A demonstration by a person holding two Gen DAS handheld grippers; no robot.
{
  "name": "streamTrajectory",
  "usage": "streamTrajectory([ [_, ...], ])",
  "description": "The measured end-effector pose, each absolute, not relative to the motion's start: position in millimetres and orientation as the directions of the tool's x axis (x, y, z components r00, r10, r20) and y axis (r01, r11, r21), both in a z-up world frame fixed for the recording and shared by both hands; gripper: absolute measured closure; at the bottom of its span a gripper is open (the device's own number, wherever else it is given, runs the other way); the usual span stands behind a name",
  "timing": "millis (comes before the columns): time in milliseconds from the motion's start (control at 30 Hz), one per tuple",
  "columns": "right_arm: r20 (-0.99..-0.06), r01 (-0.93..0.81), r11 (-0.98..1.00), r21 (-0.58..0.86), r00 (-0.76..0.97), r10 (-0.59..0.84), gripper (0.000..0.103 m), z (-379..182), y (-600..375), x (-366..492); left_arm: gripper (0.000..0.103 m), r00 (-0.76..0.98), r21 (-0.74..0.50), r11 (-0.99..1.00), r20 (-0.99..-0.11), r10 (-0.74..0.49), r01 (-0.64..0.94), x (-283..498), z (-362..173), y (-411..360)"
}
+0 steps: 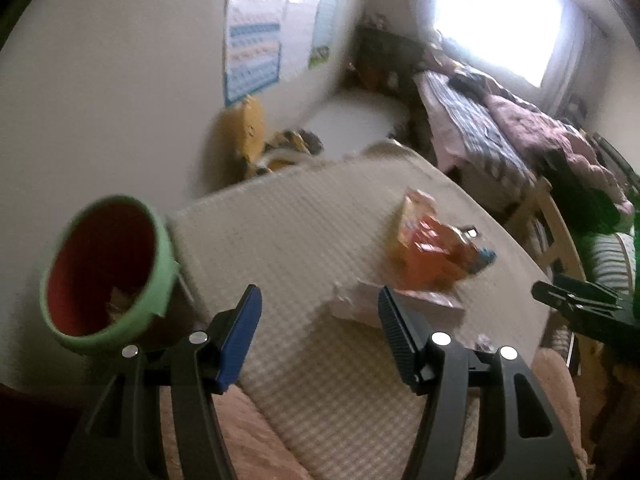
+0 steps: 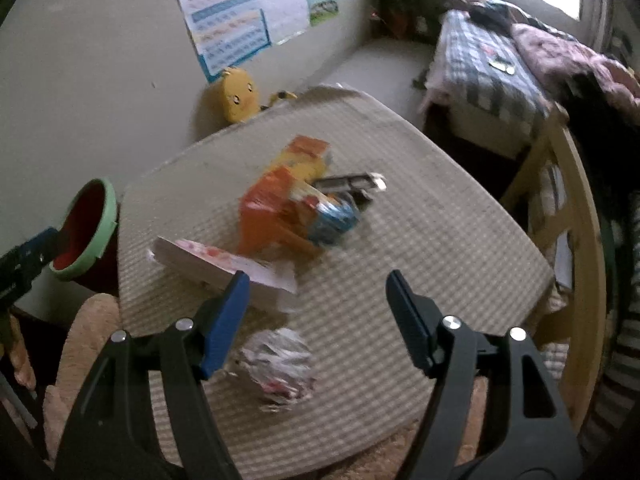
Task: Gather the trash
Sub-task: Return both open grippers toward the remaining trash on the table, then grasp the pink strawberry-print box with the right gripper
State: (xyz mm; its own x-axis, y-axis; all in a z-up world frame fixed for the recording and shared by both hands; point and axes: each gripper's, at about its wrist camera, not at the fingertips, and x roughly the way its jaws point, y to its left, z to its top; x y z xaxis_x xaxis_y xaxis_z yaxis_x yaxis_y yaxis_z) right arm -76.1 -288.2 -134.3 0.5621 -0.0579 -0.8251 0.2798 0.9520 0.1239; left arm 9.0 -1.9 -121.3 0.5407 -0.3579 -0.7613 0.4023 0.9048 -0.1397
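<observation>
A red bin with a green rim (image 1: 108, 268) stands at the left edge of a beige checked mat (image 1: 304, 232); some scraps lie inside it. It also shows in the right wrist view (image 2: 86, 228). Trash lies on the mat (image 2: 440, 240): orange and yellow wrappers (image 2: 280, 204), a blue wrapper (image 2: 334, 218), a dark packet (image 2: 348, 184), a flat white box (image 2: 224, 270) and a crumpled paper ball (image 2: 278, 364). My left gripper (image 1: 318, 312) is open and empty, beside the bin. My right gripper (image 2: 316, 292) is open and empty, just above the paper ball.
A yellow plush toy (image 2: 238, 94) leans on the wall behind the mat. A bed with checked bedding (image 2: 492, 64) and a wooden frame (image 2: 576, 216) stands on the right. Posters (image 2: 228, 12) hang on the wall. Pink fluffy rug (image 2: 80, 332) lies at the mat's near edge.
</observation>
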Motion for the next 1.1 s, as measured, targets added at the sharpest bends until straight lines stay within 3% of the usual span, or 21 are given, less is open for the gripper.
streamTrajectory([
  [233, -0.868, 0.21, 0.97, 0.124, 0.497, 0.003, 0.031, -162, -276, -58, 0.046, 0.523, -0.133, 0.91, -0.782, -0.34, 0.392, 9, -130, -9],
  [433, -0.908, -0.101, 0.995, 0.001, 0.417, 0.043, 0.028, -179, -228, -11, 0.046, 0.537, -0.139, 0.93, -0.784, -0.313, 0.339, 15, -129, 3],
  [600, -0.94, -0.251, 0.968, -0.021, 0.335, 0.067, 0.028, -194, -202, 24, 0.046, 0.541, -0.139, 0.936, -0.784, -0.303, 0.323, 16, -128, 8],
  [933, -0.973, -0.317, 0.948, -0.013, 0.222, 0.061, 0.028, -231, -181, 49, 0.046, 0.551, -0.14, 0.946, -0.784, -0.286, 0.292, 19, -129, 19],
  [1100, -0.972, -0.32, 0.946, -0.054, 0.233, 0.023, 0.039, -233, -176, 45, 0.046, 0.553, -0.128, 0.947, -0.785, -0.279, 0.296, 18, -128, 17],
])
